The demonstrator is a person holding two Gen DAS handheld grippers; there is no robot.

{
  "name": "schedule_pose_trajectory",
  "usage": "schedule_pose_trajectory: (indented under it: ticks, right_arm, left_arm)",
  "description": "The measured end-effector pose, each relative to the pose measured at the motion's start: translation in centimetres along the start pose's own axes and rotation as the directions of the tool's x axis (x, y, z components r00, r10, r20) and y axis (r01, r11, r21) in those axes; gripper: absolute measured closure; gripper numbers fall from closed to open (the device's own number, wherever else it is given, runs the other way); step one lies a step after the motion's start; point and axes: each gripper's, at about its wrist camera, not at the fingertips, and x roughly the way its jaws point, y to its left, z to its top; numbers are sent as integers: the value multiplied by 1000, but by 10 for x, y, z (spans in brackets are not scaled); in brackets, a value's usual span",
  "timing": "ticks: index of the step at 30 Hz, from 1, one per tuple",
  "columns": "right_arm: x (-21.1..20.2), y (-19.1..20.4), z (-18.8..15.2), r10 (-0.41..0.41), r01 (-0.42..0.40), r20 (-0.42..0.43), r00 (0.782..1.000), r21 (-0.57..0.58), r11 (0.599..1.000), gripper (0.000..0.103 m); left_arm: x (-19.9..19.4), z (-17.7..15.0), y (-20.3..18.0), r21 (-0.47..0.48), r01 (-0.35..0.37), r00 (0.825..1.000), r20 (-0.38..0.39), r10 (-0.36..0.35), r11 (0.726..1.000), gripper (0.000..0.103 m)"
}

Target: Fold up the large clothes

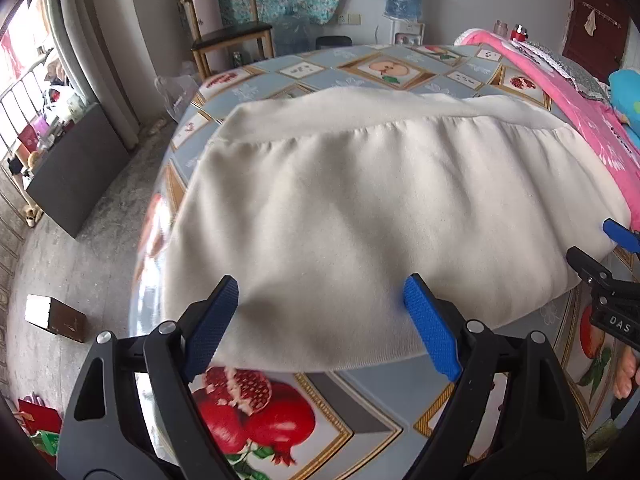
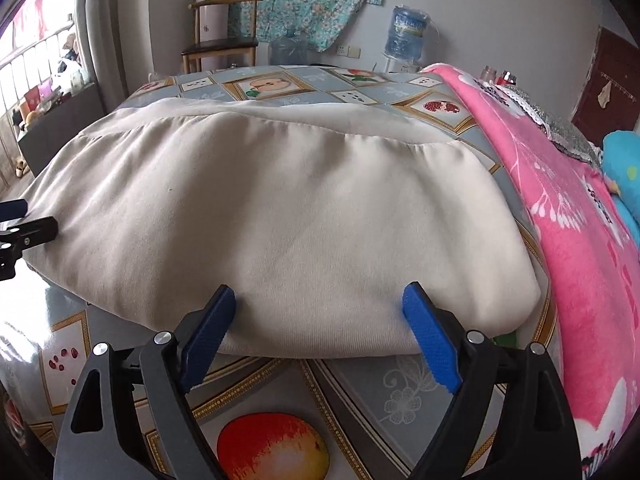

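The large cream-white fabric garment (image 1: 340, 208) is lying folded into a broad slab on the counter (image 1: 384, 412), which is covered with a glossy fruit-print cloth, and its near folded edge is sitting right at the tips of both tools. The left gripper (image 1: 320, 312) is standing with its blue pads well apart over the near left part of that edge, nothing pinched between them; the right gripper (image 2: 318, 316) is likewise spread wide over the near right part, pads resting at the cloth but not squeezing it. The step in hand looks like taking hold of this near edge for the next fold — so both should be catching every layer of the edge, not only the top sheet, or the fold will be peeling apart as it is lifting. Sliding the lower pad under the hem along the slick counter is probably helping here. Both ends should be rising together and travelling evenly toward the seamed far edge, keeping the cloth taut between them — otherwise the middle is sagging and wrinkling. The bright pink patterned blanket (image 2: 580, 240) is lying just beside the garment on the right, so the right side needs to be staying clear of it.
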Motion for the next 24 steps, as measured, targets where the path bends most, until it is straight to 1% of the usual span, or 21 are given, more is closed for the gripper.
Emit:
schedule_pose_trajectory:
  ticks: [4,7,10,12,14,17,19,20,22,24]
  right_arm:
    - [0,-1,-1,6,-6,-3,1000,-2,1000,19]
    - [1,-1,-1,6,-6,-4,1000,0,1000,19]
    - [1,-1,-1,4,-4,-5,1000,1,1000,19]
    - [2,-1,0,5,-5,-8,1000,-1,1000,19]
    - [2,-2,0,5,-5,-12,1000,-3,1000,19]
    - [2,-2,2,8,-8,-20,1000,0,1000,19]
    - [3,-2,3,8,-8,-30,1000,0,1000,19]
    - [3,-2,4,10,-10,-34,999,1,1000,19]
    - [3,-3,5,17,-16,-41,999,3,1000,18]
    - [4,-4,6,24,-24,-44,999,4,1000,18]
  left_arm:
    - [-28,-15,6,2,-8,999,38,8,1000,22]
    - [-44,-33,14,-19,-1,999,39,1,1000,22]
    - [-54,-54,22,-50,30,999,27,-29,998,22]
    - [-57,-67,25,-59,59,998,20,-58,997,22]
    - [-57,-76,27,-65,71,997,16,-70,995,22]
    - [-55,-83,30,-101,126,992,19,-125,987,22]
    - [-51,-84,34,-139,179,984,23,-178,974,22]
    - [-48,-83,36,-149,193,981,20,-192,970,22]
    - [-44,-82,37,-176,232,972,25,-232,957,22]
    - [-40,-81,40,-206,283,959,33,-283,937,22]
